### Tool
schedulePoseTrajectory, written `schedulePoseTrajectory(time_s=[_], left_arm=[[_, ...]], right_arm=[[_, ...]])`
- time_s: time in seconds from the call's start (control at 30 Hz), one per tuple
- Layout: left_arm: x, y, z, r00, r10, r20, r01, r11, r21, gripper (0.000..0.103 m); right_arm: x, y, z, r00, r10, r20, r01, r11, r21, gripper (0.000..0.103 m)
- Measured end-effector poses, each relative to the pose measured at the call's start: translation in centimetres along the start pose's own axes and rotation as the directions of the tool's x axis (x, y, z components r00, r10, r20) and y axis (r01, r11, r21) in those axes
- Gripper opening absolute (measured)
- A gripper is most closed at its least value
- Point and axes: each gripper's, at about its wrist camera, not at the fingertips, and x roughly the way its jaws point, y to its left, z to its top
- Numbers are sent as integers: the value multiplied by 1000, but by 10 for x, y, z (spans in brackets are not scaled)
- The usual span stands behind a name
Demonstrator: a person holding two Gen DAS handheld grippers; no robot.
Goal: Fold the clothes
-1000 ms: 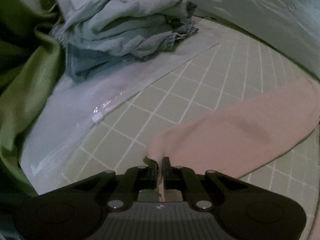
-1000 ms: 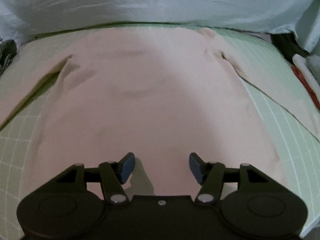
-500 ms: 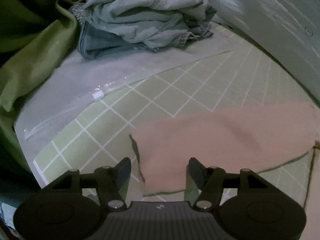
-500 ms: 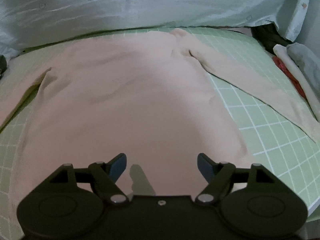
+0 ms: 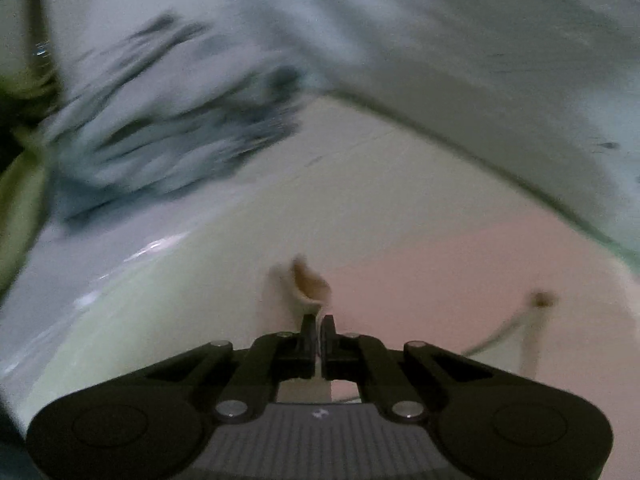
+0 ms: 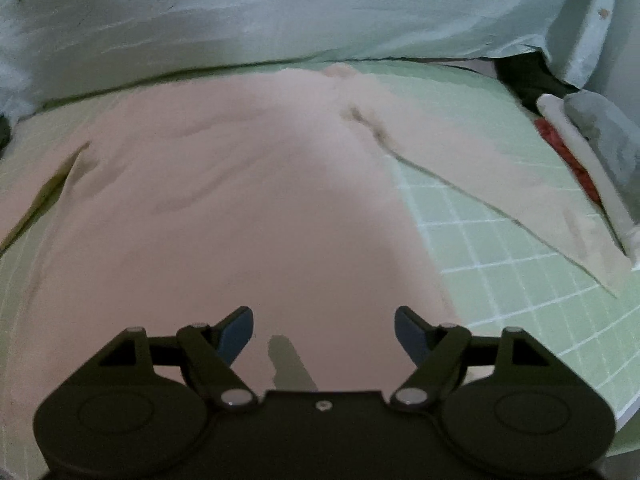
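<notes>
A pale pink long-sleeved top (image 6: 240, 200) lies flat on a green gridded mat (image 6: 500, 248), its right sleeve (image 6: 520, 200) stretched out to the right. My right gripper (image 6: 324, 332) is open and empty, hovering over the top's lower hem. In the blurred left wrist view, my left gripper (image 5: 318, 324) is shut on the cuff of the pink left sleeve (image 5: 312, 288), which is lifted off the mat (image 5: 140, 300), with the pink top (image 5: 460, 280) spread to the right.
A heap of grey-blue clothes (image 5: 160, 140) lies at the back left on a clear plastic sheet (image 5: 100, 264). A pale green carrot-print sheet (image 6: 320, 12) hangs behind the mat. Folded white, grey and red items (image 6: 592, 152) lie at the right edge.
My left gripper was open over the sleeve cuff half a second ago; it has shut on the cuff and is moving fast with it. My right gripper has drifted slightly right, still open.
</notes>
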Motion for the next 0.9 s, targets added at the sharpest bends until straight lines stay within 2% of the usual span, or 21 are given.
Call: schedulePoseTrajectory(time_s=[0.13,0.23,0.3,0.33,0.37,0.43,0.53,0.57,0.63,0.7,0.8,0.9], left_arm=[[-7,-79,-1,989,-145,7,144,987,75,1],[-10,-152,-16,952,-300,-56,305,940,156,2],[-12,-192,-27,920,-375,-116,391,902,182,9],[-13,-209,-32,903,-403,-149,426,886,185,23],[-13,-219,-37,890,-419,-179,448,877,176,47],[-15,-218,-40,898,-398,-190,431,884,184,74],[-17,-216,-45,911,-359,-205,398,896,196,84],[-13,-208,-41,930,-308,-201,347,917,195,89],[-7,-186,-34,954,-226,-197,260,951,168,90],[-2,-162,-28,966,-158,-206,189,972,140,90],[5,-124,-19,975,-53,-214,82,989,127,91],[10,-91,-10,975,19,-223,9,992,123,95]], right_arm=[[3,-35,10,1000,-16,21,15,999,37,79],[4,-66,17,999,-41,31,38,997,71,79],[7,-85,20,997,-64,30,61,992,106,79],[8,-94,22,997,-76,27,72,989,126,79],[9,-101,23,996,-86,26,82,986,142,79],[11,-113,27,994,-102,29,96,981,167,79],[14,-117,31,994,-100,38,92,979,184,79],[15,-114,33,995,-95,39,86,979,185,79],[18,-104,36,996,-74,42,66,982,179,79],[22,-88,40,998,-42,43,34,985,170,79],[28,-55,49,999,15,49,-22,990,138,79],[33,-18,58,994,87,60,-92,992,91,79]])
